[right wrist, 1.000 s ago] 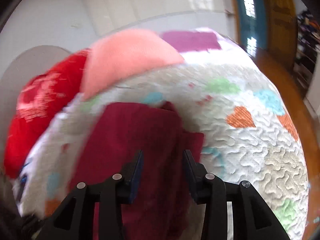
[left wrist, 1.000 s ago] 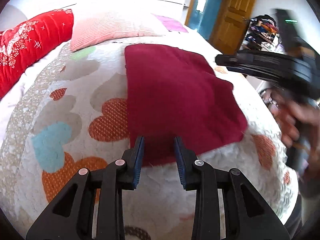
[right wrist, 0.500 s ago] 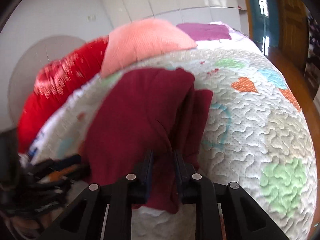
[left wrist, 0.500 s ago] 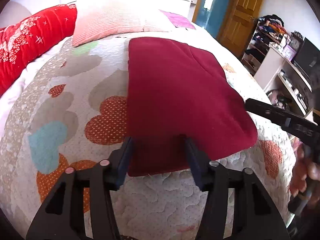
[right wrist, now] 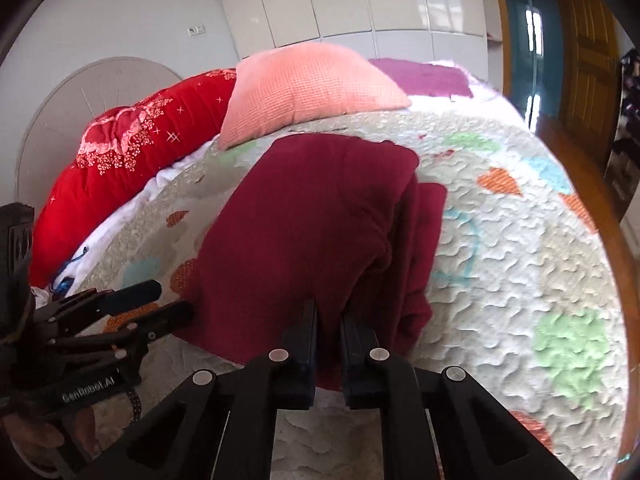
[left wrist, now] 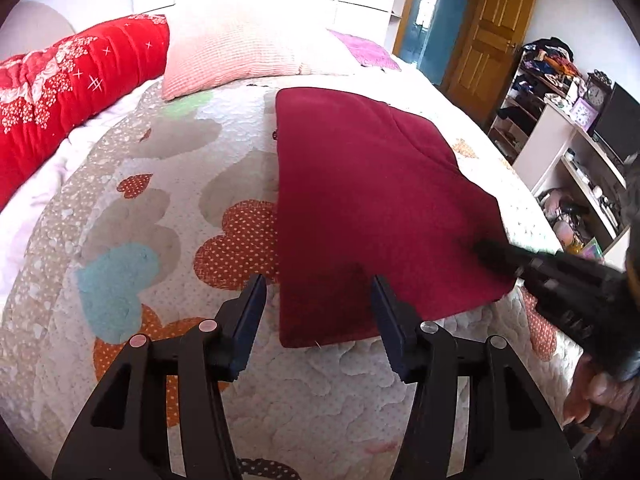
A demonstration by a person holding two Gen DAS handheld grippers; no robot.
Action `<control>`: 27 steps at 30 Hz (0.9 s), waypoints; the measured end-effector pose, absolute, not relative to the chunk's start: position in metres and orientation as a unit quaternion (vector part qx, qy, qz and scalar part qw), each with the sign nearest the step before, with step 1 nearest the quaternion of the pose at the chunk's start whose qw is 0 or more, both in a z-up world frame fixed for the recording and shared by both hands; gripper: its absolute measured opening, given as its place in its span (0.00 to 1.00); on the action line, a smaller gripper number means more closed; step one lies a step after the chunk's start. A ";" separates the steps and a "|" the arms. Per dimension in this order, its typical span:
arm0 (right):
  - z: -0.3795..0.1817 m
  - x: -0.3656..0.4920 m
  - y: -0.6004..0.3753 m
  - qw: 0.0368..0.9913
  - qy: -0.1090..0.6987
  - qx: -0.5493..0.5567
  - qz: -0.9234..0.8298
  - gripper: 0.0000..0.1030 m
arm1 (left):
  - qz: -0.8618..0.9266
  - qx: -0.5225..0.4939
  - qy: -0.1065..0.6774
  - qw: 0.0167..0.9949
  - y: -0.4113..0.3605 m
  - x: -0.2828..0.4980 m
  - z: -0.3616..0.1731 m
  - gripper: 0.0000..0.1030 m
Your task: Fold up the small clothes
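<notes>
A dark red folded garment (left wrist: 360, 208) lies on the quilted bedspread (left wrist: 140, 240); it also shows in the right wrist view (right wrist: 304, 224). My left gripper (left wrist: 318, 304) is open, its fingers straddling the garment's near left corner. My right gripper (right wrist: 329, 322) is shut on the garment's near right edge. In the left wrist view the right gripper (left wrist: 486, 250) reaches onto the cloth from the right. In the right wrist view the left gripper (right wrist: 168, 300) sits open at the garment's left corner.
A pink pillow (left wrist: 236, 56), a red bolster (left wrist: 68, 84) and a purple cloth (left wrist: 364, 48) lie at the head of the bed. Shelves with clutter (left wrist: 568, 128) and a wooden door (left wrist: 488, 28) stand to the right.
The right gripper came down from above and closed on the garment's right edge. The left gripper's jaws opened wider around the near left corner.
</notes>
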State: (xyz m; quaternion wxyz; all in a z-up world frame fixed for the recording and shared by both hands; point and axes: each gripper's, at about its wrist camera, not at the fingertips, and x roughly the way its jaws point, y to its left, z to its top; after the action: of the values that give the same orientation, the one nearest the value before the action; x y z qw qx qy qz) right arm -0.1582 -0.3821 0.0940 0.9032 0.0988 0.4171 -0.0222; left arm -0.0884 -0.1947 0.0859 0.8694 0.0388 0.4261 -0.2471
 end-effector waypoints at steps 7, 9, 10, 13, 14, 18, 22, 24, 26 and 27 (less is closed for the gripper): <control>0.085 -0.162 -0.392 0.895 0.427 0.127 -0.020 0.24 | -0.251 0.018 0.429 0.867 -0.191 -0.074 0.086 0.52; 0.095 -0.168 -0.401 0.905 0.399 0.143 -0.035 0.54 | -0.257 -0.003 0.435 0.863 -0.190 -0.063 0.087 0.62; 0.100 -0.169 -0.406 0.910 0.383 0.153 -0.041 0.66 | -0.264 -0.016 0.436 0.860 -0.190 -0.058 0.086 0.67; 0.101 -0.159 -0.422 0.911 0.364 0.189 -0.044 0.71 | -0.277 -0.049 0.454 0.846 -0.191 -0.041 0.080 0.73; 0.095 -0.150 -0.427 0.906 0.370 0.200 -0.041 0.73 | -0.278 -0.052 0.462 0.840 -0.194 -0.034 0.077 0.73; 0.064 -0.119 -0.444 0.883 0.403 0.240 -0.036 0.74 | -0.300 -0.070 0.486 0.818 -0.205 -0.012 0.060 0.80; 0.038 -0.097 -0.465 0.864 0.400 0.306 -0.005 0.78 | -0.317 -0.084 0.497 0.804 -0.218 0.002 0.050 0.85; 0.032 -0.091 -0.469 0.863 0.388 0.322 0.011 0.75 | -0.327 -0.078 0.493 0.803 -0.227 0.004 0.049 0.81; 0.032 -0.087 -0.465 0.865 0.388 0.318 0.022 0.57 | -0.320 -0.069 0.493 0.806 -0.229 0.003 0.053 0.74; 0.035 -0.086 -0.462 0.866 0.389 0.314 0.020 0.54 | -0.320 -0.069 0.490 0.808 -0.227 0.000 0.058 0.66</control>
State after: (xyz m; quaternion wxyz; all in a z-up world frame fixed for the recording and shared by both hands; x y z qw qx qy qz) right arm -0.0863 -0.4624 0.0345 0.8659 0.3143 0.3885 0.0202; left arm -0.0003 -0.2267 0.0579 0.8082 -0.0687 0.4898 -0.3198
